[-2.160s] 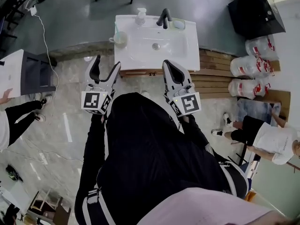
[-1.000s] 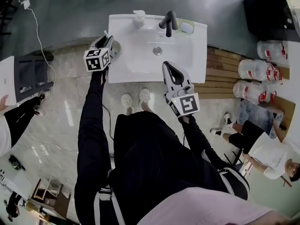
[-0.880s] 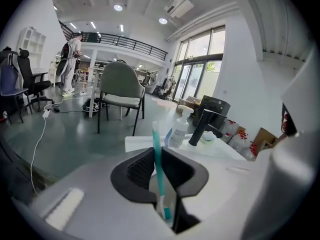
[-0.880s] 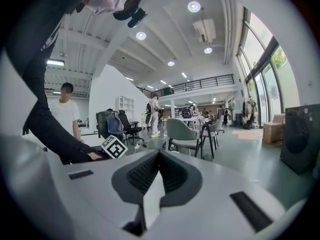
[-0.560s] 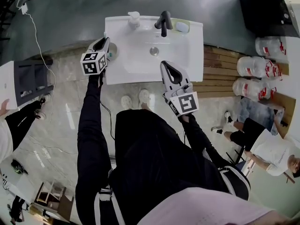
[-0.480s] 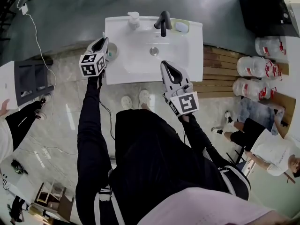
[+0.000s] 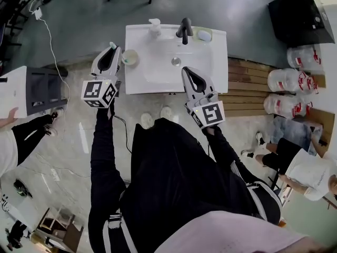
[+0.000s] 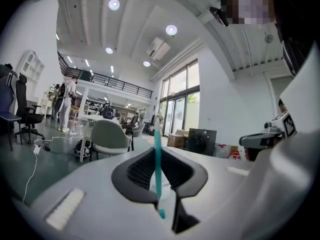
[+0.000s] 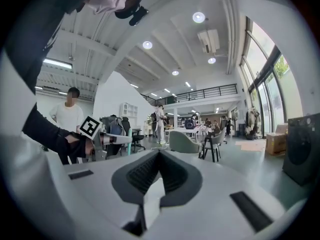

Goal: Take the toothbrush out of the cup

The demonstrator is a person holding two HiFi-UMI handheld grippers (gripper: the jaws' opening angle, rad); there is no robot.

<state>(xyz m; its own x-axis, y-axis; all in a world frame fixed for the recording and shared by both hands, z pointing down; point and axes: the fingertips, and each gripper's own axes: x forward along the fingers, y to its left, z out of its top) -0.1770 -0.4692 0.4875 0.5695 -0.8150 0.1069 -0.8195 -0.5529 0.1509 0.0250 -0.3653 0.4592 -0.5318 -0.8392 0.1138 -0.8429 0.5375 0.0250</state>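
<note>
1. My left tongs (image 7: 110, 50) are clamping shut on the teal toothbrush (image 8: 157, 154), which is standing upright between the pads.
2. They are lifting away from the cup (image 7: 129, 57), which is still standing at upper left of the head view.
3. The brush is looking clear of the cup, so I am judging the removal nearly done.
4. My right tongs (image 7: 189, 77) are waiting closed and empty.

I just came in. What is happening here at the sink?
A person stands at a white sink with a gripper in each hand. The left gripper is shut on a teal toothbrush and holds it upright in the air. The toothbrush's lower end hangs free, out of the cup at the sink's left edge. The right gripper is shut and empty, near the sink's front.
</note>
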